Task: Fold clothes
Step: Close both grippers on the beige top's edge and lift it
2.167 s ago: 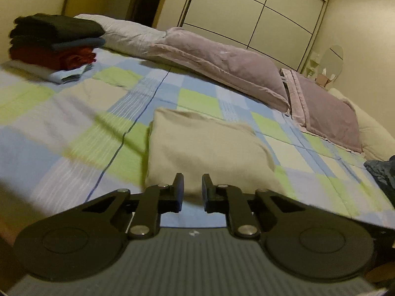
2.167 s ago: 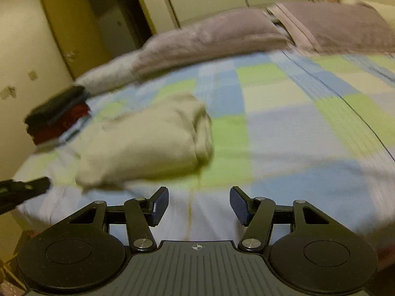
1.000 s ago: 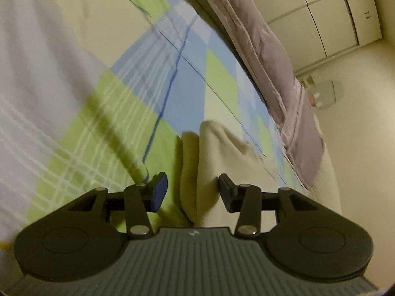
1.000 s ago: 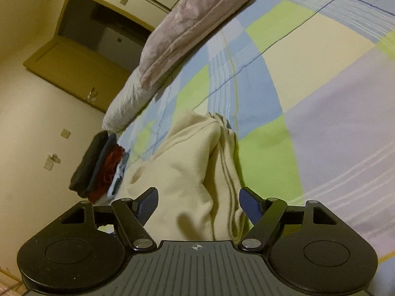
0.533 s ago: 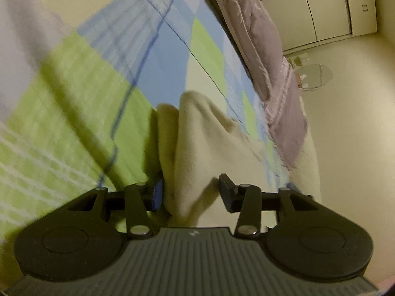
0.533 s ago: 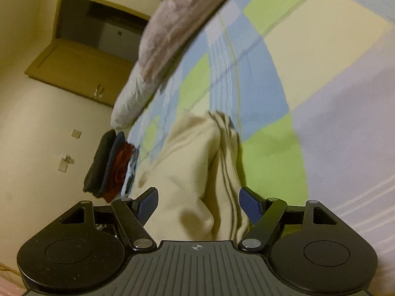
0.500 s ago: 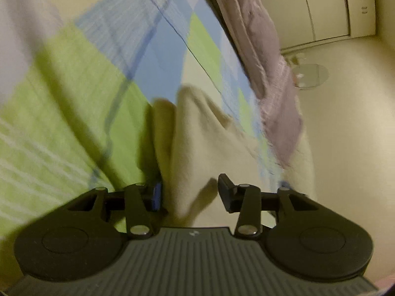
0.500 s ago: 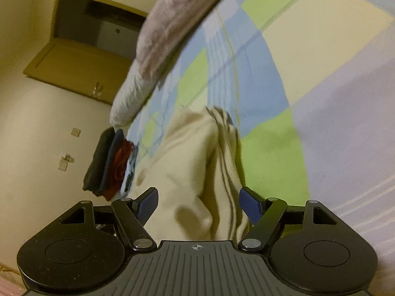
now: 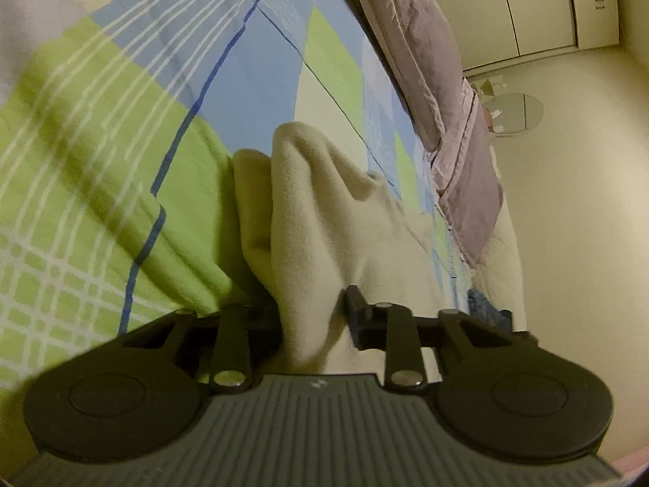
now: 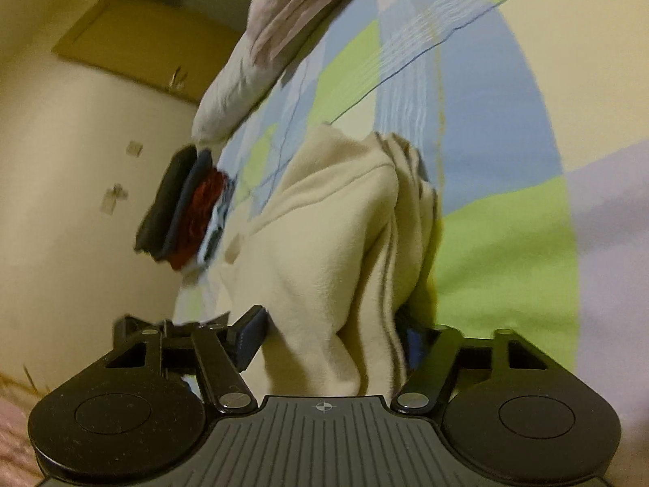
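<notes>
Checked blue, green and cream bedspread (image 9: 101, 186) covers bed; cream walls, pale panelled wardrobe doors (image 9: 527, 8) behind. We count two mauve pillows (image 9: 409, 40), one white pillow (image 10: 227, 93), one stack of folded dark and red clothes (image 10: 186, 211). One cream fleecy folded garment (image 9: 324, 219) lies mid-bed, soft, ridged. Left gripper (image 9: 312, 316) closing, garment fold between jaws. Right gripper (image 10: 332, 337) closing, thick layered garment edge between jaws.

Left hand-held gripper (image 9: 314, 316), jaws closing around folded cream garment (image 9: 324, 219) on checked bedspread (image 9: 121, 162).
</notes>
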Demonstrator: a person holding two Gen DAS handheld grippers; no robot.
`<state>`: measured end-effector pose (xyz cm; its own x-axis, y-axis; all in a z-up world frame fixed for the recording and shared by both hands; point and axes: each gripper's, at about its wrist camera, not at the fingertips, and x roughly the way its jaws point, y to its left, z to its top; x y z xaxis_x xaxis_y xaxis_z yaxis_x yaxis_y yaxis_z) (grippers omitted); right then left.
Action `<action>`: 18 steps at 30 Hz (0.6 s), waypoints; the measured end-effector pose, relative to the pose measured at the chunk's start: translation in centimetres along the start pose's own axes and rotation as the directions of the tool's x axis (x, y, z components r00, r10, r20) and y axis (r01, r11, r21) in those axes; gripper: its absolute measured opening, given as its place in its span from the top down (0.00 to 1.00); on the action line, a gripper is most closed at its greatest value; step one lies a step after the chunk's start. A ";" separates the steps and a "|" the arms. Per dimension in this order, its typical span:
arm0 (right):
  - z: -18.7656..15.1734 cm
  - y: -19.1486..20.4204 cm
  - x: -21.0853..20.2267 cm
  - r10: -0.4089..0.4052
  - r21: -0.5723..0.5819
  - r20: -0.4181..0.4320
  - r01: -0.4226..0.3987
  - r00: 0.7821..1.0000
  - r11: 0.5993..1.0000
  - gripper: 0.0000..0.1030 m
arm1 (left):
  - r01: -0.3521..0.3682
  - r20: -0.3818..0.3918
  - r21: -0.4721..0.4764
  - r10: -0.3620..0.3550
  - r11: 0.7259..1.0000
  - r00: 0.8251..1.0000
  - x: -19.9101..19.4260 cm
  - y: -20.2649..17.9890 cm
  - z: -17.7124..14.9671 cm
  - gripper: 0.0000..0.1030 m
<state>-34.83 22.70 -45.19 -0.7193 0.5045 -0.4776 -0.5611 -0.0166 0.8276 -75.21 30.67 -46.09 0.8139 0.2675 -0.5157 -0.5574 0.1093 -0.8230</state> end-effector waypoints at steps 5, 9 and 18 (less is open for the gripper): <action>-0.5 -0.9 -0.3 0.042 -0.013 -0.014 -0.042 0.999 0.999 0.61 | -0.071 0.058 0.104 0.065 0.992 0.996 0.1 -2.2 -1.1 0.88; 0.2 -0.4 -0.4 0.034 0.054 -0.031 -0.033 0.999 0.998 0.66 | -0.114 0.060 0.052 0.111 0.992 0.992 -1.1 -3.9 -1.1 0.90; 2.9 8.6 -6.2 0.009 0.219 -0.079 0.009 0.997 0.976 0.68 | -0.184 0.070 -0.069 0.189 0.980 0.980 -8.4 -15.5 -1.1 0.90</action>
<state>-33.97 21.91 -34.27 -0.7543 0.4343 -0.4924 -0.4644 0.1771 0.8677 -73.19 25.66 -29.31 0.6807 0.3494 -0.6438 -0.6848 -0.0084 -0.7286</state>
